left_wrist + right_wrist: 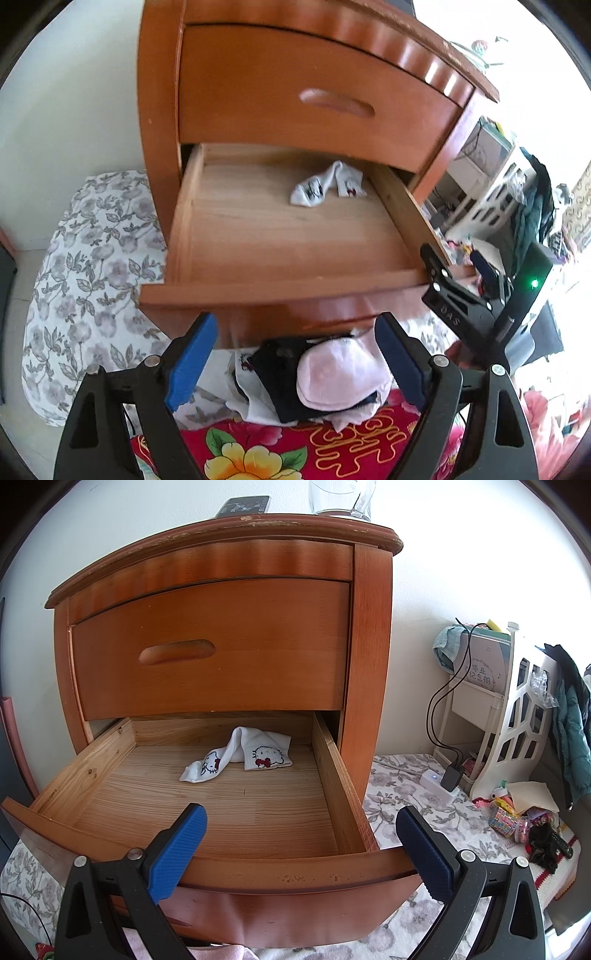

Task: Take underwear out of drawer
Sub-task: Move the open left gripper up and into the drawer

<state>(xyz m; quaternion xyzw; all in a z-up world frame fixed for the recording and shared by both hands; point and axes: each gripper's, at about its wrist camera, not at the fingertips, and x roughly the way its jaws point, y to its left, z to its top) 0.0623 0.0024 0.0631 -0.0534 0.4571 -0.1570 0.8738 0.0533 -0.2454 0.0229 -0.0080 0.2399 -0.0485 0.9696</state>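
While both cameras face a wooden nightstand, the following is seen
Nightstand (229, 635): orange-brown wood, upper drawer closed, worn paint chipped along the top edge
Lower drawer (332, 775): pulled fully out, pale wood floor mostly bare
White socks (240, 758): a crumpled pair with a cartoon cat face and red bow, lying toward the back of the lower drawer, slightly right of centre
Pile of garments (317, 376): pink, black and white small pieces heaped together outside the drawer, just below its front panel, on a red flowered cover; whether these are socks or underwear cannot be told
Left gripper (295, 365): fingers spread wide apart, hovering over the pile, one blue pad on either side of it, nothing clamped
Right gripper (301, 853): fingers spread wide apart, empty, held in front of the drawer's front panel; also seen from the left wrist view at the drawer's right front corner
Bed sheet (406, 794): white with grey flowers, seen to both sides of the nightstand
White rack (517, 716): openwork plastic, to the right, with a teal garment hung on it
Glass (340, 498): clear, standing on the nightstand top
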